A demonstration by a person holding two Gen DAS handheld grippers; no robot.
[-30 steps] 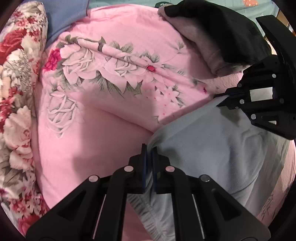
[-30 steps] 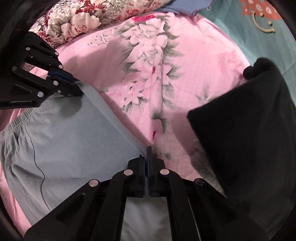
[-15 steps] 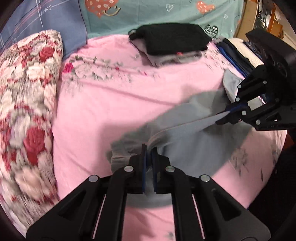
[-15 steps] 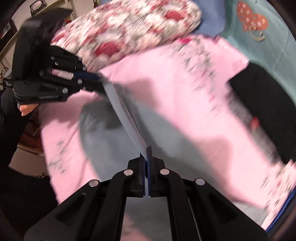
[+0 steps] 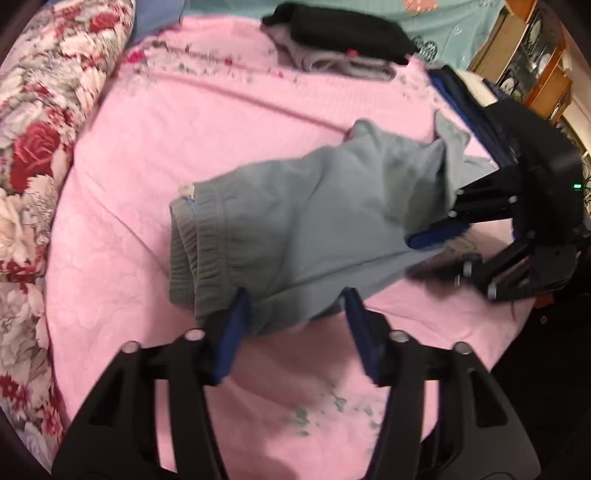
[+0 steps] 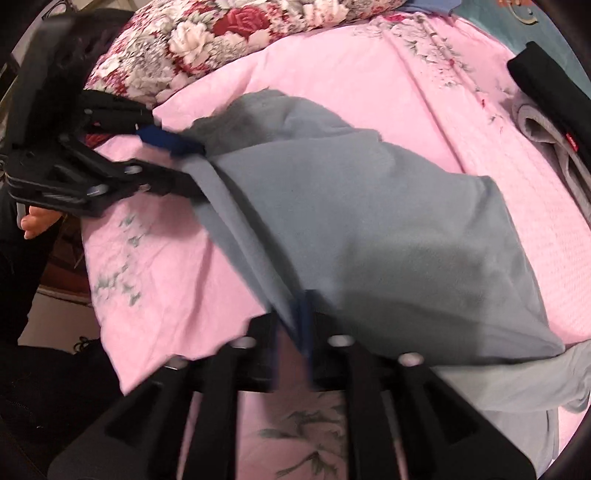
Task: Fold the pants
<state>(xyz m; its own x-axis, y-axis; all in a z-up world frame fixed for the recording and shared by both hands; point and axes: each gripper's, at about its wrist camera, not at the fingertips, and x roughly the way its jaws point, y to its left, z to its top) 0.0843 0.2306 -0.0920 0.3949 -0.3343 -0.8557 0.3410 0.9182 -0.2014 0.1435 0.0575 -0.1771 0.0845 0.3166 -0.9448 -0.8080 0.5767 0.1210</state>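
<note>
Grey pants (image 5: 314, 225) lie in a rough fold near the bed's (image 5: 122, 229) front edge, so prob. midway w/ neatening left; left gripper (image 5: 295, 325) gapes wide, empty; right gripper (image 6: 295, 328) nearly closed, pinching a pants edge.

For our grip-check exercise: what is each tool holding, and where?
Left tool open, holding nothing. Right tool: blurred, cannot tell; pants folded edge lies between its fingers.

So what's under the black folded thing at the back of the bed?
A folded grey fleecy garment lies under the black folded garment, its edges sticking out. Both rest on the pink bedspread. Anything else between them is covered.
</note>
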